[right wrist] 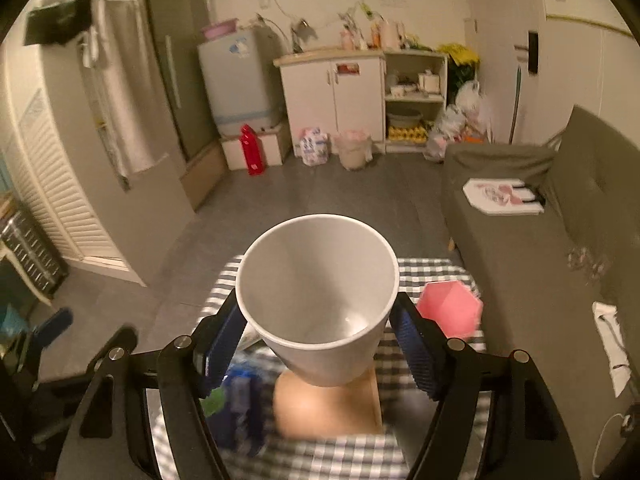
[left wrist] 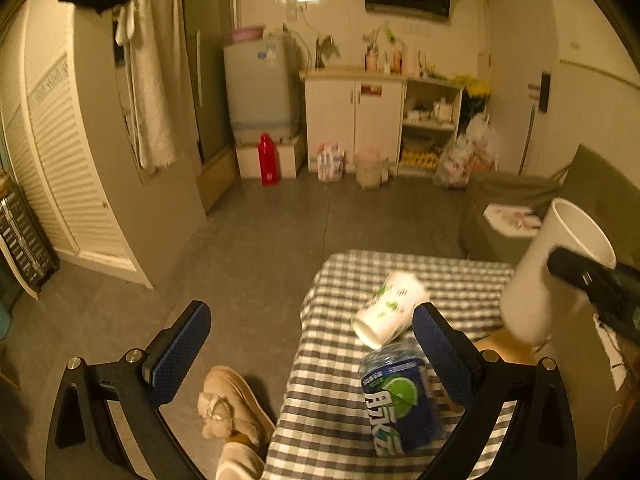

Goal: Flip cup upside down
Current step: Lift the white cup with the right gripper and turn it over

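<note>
A plain white cup [right wrist: 320,300] sits between the blue pads of my right gripper [right wrist: 320,336], which is shut on it and holds it above the checkered table [right wrist: 432,272], mouth up and tilted toward the camera. In the left wrist view the same cup [left wrist: 552,272] hangs at the right, tilted, with a dark finger of the right gripper [left wrist: 592,280] across it. My left gripper [left wrist: 312,344] is open and empty over the table's left edge.
A white cup with green print [left wrist: 388,308] lies on a blue-labelled bottle pack [left wrist: 404,396] on the table. A pink hexagonal cup [right wrist: 450,312] and a wooden board [right wrist: 332,404] are on the table. A grey sofa [right wrist: 540,240] is at the right. A slippered foot [left wrist: 232,404] is below left.
</note>
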`<move>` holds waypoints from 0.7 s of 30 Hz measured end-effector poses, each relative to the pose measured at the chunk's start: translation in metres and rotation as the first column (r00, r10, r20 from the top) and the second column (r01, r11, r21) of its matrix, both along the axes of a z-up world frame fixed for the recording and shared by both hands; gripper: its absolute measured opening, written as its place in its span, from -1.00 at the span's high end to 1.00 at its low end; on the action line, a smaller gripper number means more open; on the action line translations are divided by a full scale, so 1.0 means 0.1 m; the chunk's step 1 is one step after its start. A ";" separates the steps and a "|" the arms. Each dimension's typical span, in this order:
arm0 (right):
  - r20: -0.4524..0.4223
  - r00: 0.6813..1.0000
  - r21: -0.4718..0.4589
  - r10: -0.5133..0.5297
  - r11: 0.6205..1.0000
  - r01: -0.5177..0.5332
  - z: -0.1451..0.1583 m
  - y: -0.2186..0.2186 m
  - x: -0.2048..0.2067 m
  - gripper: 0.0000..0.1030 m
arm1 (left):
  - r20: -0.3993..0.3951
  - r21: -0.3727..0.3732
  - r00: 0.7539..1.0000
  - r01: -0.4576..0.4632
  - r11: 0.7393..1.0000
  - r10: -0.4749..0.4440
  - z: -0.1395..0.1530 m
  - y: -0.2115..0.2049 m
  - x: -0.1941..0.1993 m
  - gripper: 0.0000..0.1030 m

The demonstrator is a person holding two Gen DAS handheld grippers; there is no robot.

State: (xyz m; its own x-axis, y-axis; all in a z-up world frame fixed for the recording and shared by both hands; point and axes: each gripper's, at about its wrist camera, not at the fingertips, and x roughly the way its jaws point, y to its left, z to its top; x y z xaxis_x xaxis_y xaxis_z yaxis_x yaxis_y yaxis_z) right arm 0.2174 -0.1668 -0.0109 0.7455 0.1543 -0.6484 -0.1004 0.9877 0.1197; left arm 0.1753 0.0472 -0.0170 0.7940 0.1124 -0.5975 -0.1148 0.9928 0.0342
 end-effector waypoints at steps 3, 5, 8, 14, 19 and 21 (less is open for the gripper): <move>0.028 0.999 -0.009 0.020 1.000 -0.019 0.30 0.03 -0.40 -0.40 | 0.055 -0.004 0.998 0.007 1.000 -0.007 0.26 0.01 -0.30 -1.00; 0.047 0.998 -0.019 0.029 0.999 -0.029 0.49 0.03 -0.71 -0.40 | 0.091 -0.004 0.996 0.021 1.000 -0.021 0.41 0.01 -0.55 -1.00; 0.056 0.997 -0.033 0.045 0.999 -0.043 0.62 0.05 -1.20 -0.40 | 0.107 0.015 0.994 0.027 1.000 -0.029 0.51 0.01 -0.85 -1.00; -0.013 0.995 -0.052 0.094 0.994 -0.095 0.40 0.15 -1.94 -0.40 | 0.078 -0.002 0.997 0.028 1.000 -0.027 0.37 0.03 -1.40 -1.00; -0.153 0.980 -0.037 0.127 0.990 -0.134 -0.09 0.21 -2.32 -0.40 | 0.014 -0.006 0.999 0.034 0.999 -0.034 0.02 -0.01 -1.69 -1.00; -0.205 0.968 -0.019 0.144 0.988 -0.151 -0.28 0.23 -2.39 -0.40 | -0.010 -0.007 0.999 0.039 0.999 -0.039 -0.15 -0.01 -1.76 -1.00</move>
State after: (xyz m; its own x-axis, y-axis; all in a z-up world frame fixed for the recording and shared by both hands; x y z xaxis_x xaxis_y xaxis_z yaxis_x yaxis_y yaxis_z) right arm -0.0216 -0.1441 -0.0385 0.5684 0.2281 -0.7905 -0.2223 0.9676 0.1193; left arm -0.0005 0.0461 -0.0317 0.7918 0.0777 -0.6058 -0.0760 0.9967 0.0285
